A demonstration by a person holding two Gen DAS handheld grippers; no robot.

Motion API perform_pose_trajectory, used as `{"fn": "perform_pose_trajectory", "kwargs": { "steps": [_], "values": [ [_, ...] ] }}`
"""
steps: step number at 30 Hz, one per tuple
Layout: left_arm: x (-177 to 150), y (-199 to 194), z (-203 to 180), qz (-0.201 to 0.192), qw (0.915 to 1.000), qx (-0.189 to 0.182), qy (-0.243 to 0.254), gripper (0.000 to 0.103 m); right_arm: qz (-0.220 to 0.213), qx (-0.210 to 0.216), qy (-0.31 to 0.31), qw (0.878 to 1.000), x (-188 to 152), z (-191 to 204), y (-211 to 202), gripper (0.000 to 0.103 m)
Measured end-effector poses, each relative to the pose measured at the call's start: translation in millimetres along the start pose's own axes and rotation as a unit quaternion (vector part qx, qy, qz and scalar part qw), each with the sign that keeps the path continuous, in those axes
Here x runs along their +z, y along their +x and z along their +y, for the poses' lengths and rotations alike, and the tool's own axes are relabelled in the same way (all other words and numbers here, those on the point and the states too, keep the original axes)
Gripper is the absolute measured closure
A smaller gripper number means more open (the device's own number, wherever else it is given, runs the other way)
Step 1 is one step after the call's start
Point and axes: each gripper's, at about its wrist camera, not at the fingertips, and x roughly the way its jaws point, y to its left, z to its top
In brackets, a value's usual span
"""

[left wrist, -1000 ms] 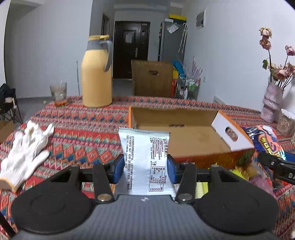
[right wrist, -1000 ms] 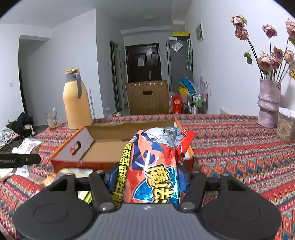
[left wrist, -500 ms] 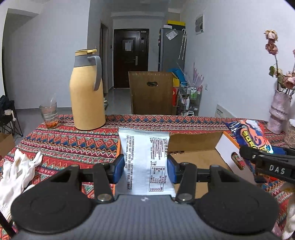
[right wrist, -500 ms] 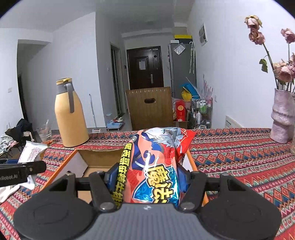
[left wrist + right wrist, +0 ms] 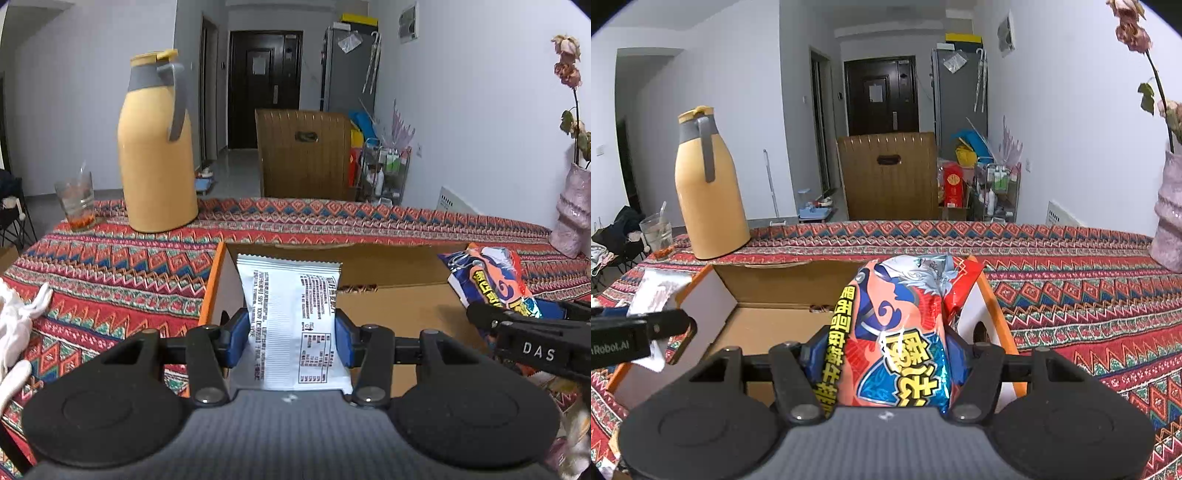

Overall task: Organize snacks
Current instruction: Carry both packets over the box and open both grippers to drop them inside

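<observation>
With the left tool (image 5: pixel 290 338) clenched on a white packet (image 5: pixel 293 325) and the right tool (image 5: pixel 886 363) on an orange snack bag (image 5: pixel 901 332), both above the open cardboard box (image 5: pixel 783 325), crowding could knock one outside onto the counter (image 5: pixel 1071 266)

Background things around the yellow thermos jug

The yellow thermos jug (image 5: pixel 157 147) with a grey handle stands upright on the counter's patterned cloth (image 5: pixel 110 266); just left of the jug sits a drinking glass (image 5: pixel 75 201) with reddish dregs; nearer the camera and further left of the jug lies a white glove (image 5: pixel 16 325); behind the jug, off the counter, stands a brown wooden chair back (image 5: pixel 303 155) before a dark door (image 5: pixel 264 88); far right of the jug is a pale pink vase (image 5: pixel 572 210) holding dried roses (image 5: pixel 567 55).
</observation>
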Motion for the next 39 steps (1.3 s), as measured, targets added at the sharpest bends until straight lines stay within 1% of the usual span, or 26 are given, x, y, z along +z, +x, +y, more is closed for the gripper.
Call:
{"fn": "perform_pose_trajectory", "kwargs": {
  "steps": [5,6,7,8,9,10,11,12,13,15,26,29,33,39],
  "values": [
    [-4.3,-3.2,2.7,-0.004,1.0,-0.007,-0.003,0.053,0.011,-0.001,-0.002,1.0,-6.4,0.3,3.7,0.042],
    [-3.7,-4.5,3.0,-0.008,0.9999,-0.007,-0.003,0.047,0.012,0.0,-0.002,1.0,-6.9,0.4,3.9,0.041],
    [-4.0,-6.0,3.4,-0.012,0.9999,-0.009,-0.003,0.037,0.013,0.001,-0.003,1.0,-6.8,-0.3,4.6,0.039],
    [-4.4,-7.4,3.3,-0.015,0.9998,-0.01,-0.004,0.033,0.012,-0.001,-0.002,1.0,-7.3,-0.2,4.6,0.038],
    [-3.9,-8.9,3.4,-0.019,0.9998,-0.01,-0.005,0.026,0.01,-0.002,0.0,1.0,-7.1,-0.9,4.3,0.03],
    [-4.2,-10.6,4.3,-0.023,0.9997,-0.012,-0.006,0.018,0.008,-0.001,0.004,1.0,-7.3,-1.9,3.7,0.019],
    [-4.3,-12.1,5.4,-0.025,0.9996,-0.012,-0.01,0.012,0.007,0.0,0.007,1.0,-7.1,-3.2,2.9,0.015],
    [-3.9,-13.9,5.3,-0.03,0.9994,-0.01,-0.014,0.002,0.005,-0.001,0.01,1.0,-7.2,-4.3,1.9,0.008],
    [-3.7,-15.4,6.4,-0.035,0.9992,-0.005,-0.018,0.0,0.003,-0.002,0.013,1.0,-7.2,-5.6,0.9,0.004],
    [-3.5,-18.2,8.3,-0.038,0.999,-0.004,-0.023,0.0,0.001,-0.006,0.021,1.0,-6.9,-8.5,-1.1,0.0],
    [-1.8,-29.6,8.6,-0.046,0.9985,-0.011,-0.027,0.0,-0.002,-0.007,0.025,1.0,-7.8,-10.6,-8.7,0.0],
    [0.2,-41.6,6.9,-0.057,0.9979,-0.016,-0.026,0.0,-0.008,-0.012,0.025,1.0,-6.3,-9.7,-16.1,0.0],
    [2.9,-63.2,3.1,-0.08,0.9965,-0.015,-0.02,0.0,-0.028,-0.015,0.016,0.999,-1.9,-5.9,-31.9,0.0],
    [1.0,-84.9,3.0,-0.086,0.996,-0.017,-0.017,0.0,-0.046,-0.015,0.004,0.999,2.6,0.5,-57.2,0.0]
  ]
}}
